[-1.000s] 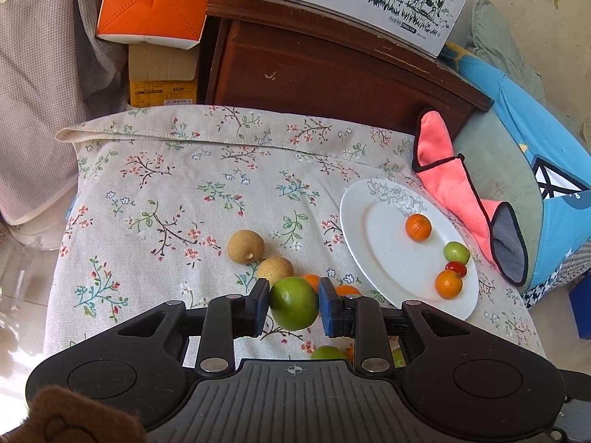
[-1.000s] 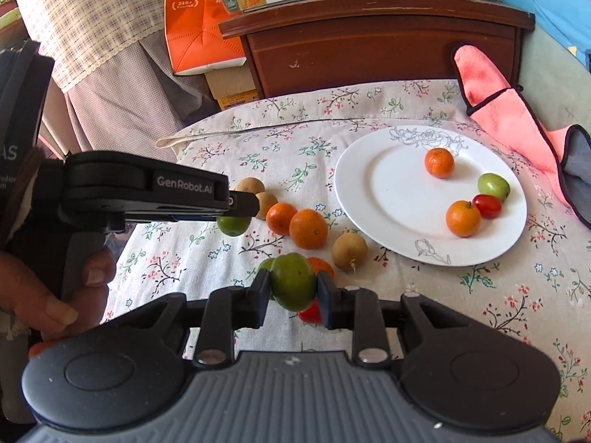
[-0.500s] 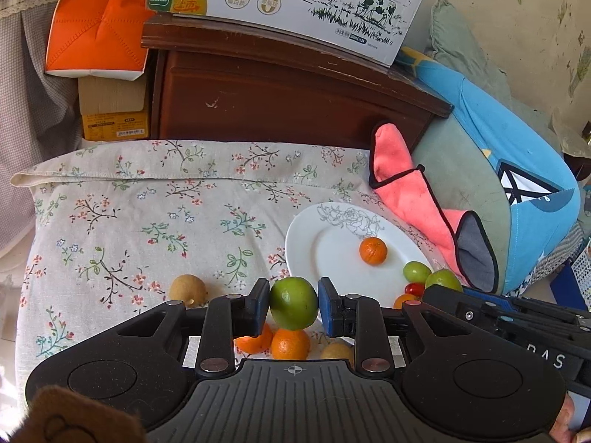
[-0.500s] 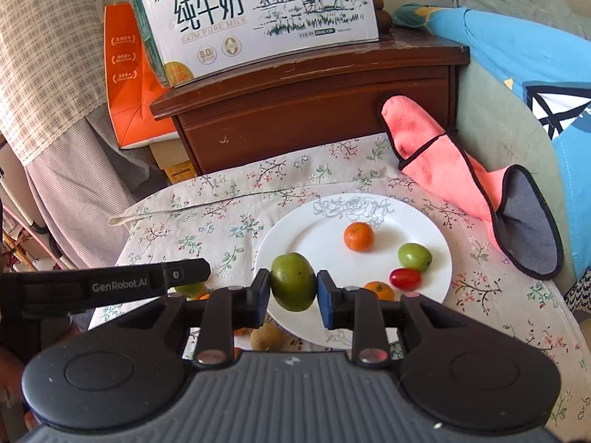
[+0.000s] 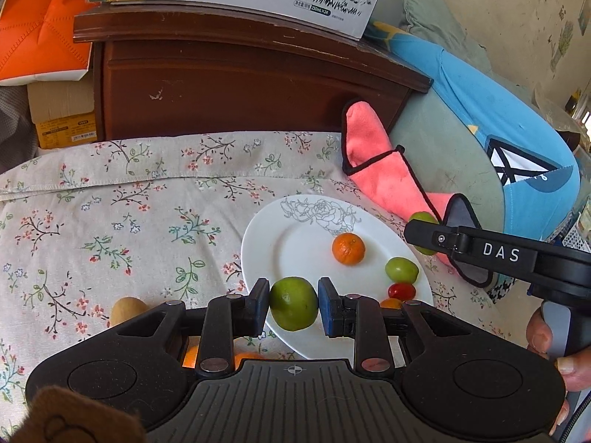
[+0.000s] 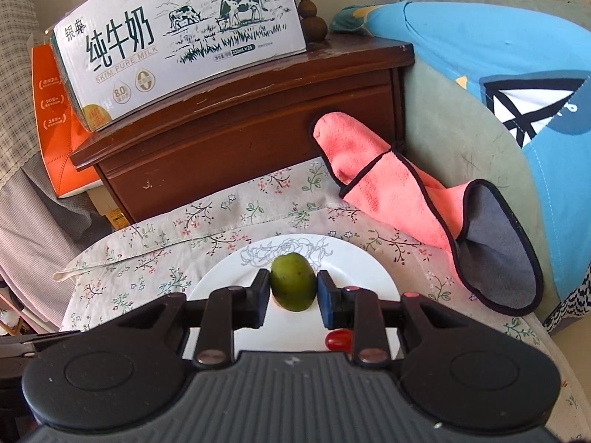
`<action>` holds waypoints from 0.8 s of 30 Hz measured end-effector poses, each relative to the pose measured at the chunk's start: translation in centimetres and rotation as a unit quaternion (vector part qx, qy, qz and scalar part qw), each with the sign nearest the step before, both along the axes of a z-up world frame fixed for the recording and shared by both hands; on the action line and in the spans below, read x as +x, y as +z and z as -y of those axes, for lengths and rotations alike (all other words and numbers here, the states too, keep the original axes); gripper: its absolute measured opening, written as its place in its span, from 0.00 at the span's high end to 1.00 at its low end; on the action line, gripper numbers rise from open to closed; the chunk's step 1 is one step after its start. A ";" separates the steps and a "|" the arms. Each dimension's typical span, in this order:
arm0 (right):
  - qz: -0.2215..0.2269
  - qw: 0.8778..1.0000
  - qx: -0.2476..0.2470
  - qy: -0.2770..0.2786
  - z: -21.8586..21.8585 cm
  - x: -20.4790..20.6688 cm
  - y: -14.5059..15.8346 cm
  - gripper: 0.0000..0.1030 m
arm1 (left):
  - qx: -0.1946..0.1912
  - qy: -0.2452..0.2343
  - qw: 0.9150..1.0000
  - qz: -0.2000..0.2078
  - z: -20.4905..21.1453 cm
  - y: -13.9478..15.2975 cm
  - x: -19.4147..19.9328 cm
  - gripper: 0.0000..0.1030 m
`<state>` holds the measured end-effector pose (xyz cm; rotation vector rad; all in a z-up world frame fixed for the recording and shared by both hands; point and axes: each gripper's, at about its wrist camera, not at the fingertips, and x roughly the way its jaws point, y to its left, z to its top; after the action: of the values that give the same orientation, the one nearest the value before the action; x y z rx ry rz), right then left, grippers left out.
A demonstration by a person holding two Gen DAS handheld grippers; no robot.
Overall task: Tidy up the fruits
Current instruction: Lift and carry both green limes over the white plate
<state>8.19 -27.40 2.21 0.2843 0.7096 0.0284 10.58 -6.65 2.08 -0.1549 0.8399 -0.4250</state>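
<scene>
My left gripper (image 5: pixel 293 304) is shut on a round green fruit (image 5: pixel 293 302) and holds it above the near left edge of the white plate (image 5: pixel 280 243). The plate holds an orange (image 5: pixel 348 248), a green fruit (image 5: pixel 402 269), a cherry tomato (image 5: pixel 402 289) and a partly hidden orange fruit (image 5: pixel 390 302). My right gripper (image 6: pixel 291 293) is shut on an oval green fruit (image 6: pixel 293 286) above the plate (image 6: pixel 218 280). It also shows in the left wrist view (image 5: pixel 424 234), over the plate's right rim. A cherry tomato (image 6: pixel 338 339) lies below it.
A brown fruit (image 5: pixel 127 310) and oranges (image 5: pixel 192 356) lie on the floral cloth (image 5: pixel 129 203) at the left. A pink mitt (image 5: pixel 388 181) lies right of the plate. A wooden cabinet (image 5: pixel 240 81) with a milk carton (image 6: pixel 177 44) stands behind.
Both grippers have moved forward and right with their green fruits, from over the loose fruit pile to above the plate. The right gripper now shows in the left wrist view.
</scene>
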 end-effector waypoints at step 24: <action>-0.039 0.999 -0.016 -0.002 0.8 4.9 -4.6 0.71 | 0.034 -0.044 0.998 0.002 4.3 -2.1 0.7 0.71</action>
<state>13.10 -28.19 -2.41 0.2572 0.7864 0.0012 11.23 -10.91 0.00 -0.0550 0.8590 -0.4790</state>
